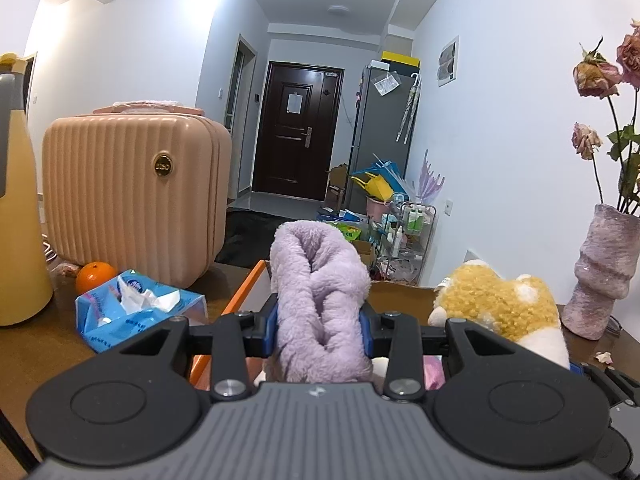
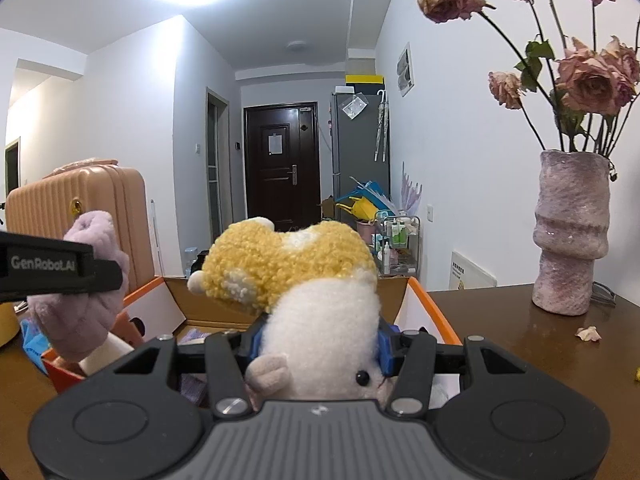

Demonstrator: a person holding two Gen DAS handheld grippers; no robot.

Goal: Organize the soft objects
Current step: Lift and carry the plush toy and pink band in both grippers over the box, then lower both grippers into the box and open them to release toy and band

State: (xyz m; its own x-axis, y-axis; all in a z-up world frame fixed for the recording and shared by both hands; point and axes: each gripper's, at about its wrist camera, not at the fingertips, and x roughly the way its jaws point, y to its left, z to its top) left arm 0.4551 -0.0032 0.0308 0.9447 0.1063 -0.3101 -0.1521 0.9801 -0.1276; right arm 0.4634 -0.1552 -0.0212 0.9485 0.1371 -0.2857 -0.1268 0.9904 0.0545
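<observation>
My left gripper (image 1: 320,330) is shut on a fluffy lilac plush (image 1: 316,296), which stands up between its blue pads. In the right wrist view that lilac plush (image 2: 80,320) hangs at the left over the box, with the left gripper's black arm across it. My right gripper (image 2: 320,346) is shut on a yellow-and-white plush animal (image 2: 304,280), squeezed at its white belly. The same animal (image 1: 496,308) shows at the right of the left wrist view. Both toys hover over an open cardboard box with an orange rim (image 2: 432,304), whose left edge (image 1: 244,292) runs beside the lilac plush.
A peach ribbed suitcase (image 1: 132,188) stands at the back left, with an orange (image 1: 95,276) and a blue tissue pack (image 1: 132,312) before it. A yellow jug (image 1: 16,216) is far left. A pink vase of dried roses (image 2: 572,236) stands on the brown table (image 2: 520,344) at right.
</observation>
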